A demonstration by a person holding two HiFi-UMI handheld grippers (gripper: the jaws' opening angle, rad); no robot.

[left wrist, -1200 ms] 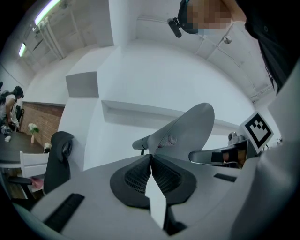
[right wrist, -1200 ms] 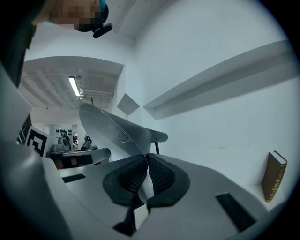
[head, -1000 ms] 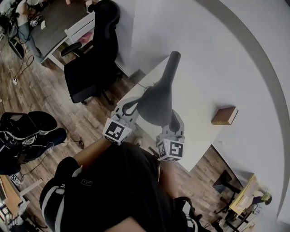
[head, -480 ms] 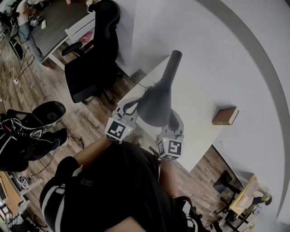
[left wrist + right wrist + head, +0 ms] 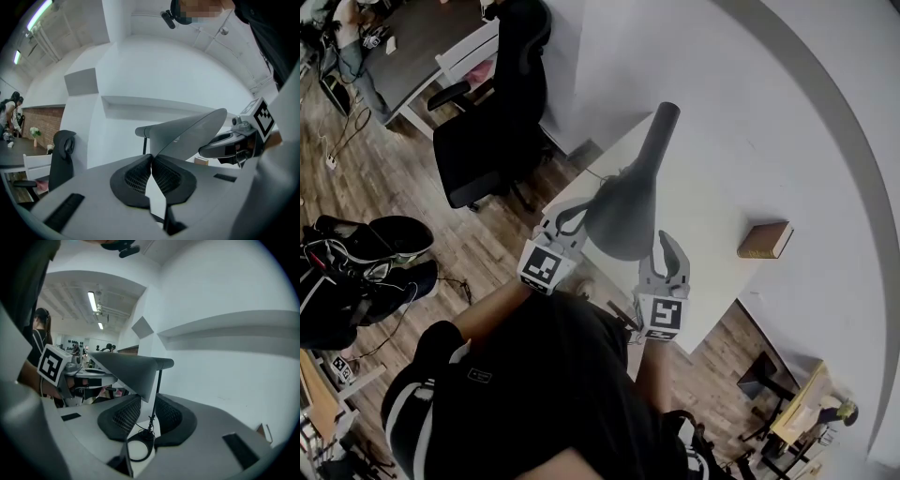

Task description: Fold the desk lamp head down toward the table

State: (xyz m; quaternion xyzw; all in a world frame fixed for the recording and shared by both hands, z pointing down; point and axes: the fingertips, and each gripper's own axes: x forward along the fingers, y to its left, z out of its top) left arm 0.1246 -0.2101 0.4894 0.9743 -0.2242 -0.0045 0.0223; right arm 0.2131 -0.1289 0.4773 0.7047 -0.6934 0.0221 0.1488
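The grey cone-shaped lamp head stands over the white table, its neck pointing away from me. My left gripper is shut at the head's left rim; in the left gripper view the rim runs down into the meeting pads of that gripper. My right gripper sits just right of the head, jaws just opened, nothing pinched. In the right gripper view the right gripper frames the thin stem and ring base, with the lamp head just beyond.
A brown book lies on the table to the right, also seen as the book in the left gripper view. A black office chair stands at the table's far left corner. Black bags lie on the wood floor at left.
The right gripper's jaws have opened and let go of the lamp head's right rim; its marker cube has rolled and shifted slightly right. The left gripper stays shut in place.
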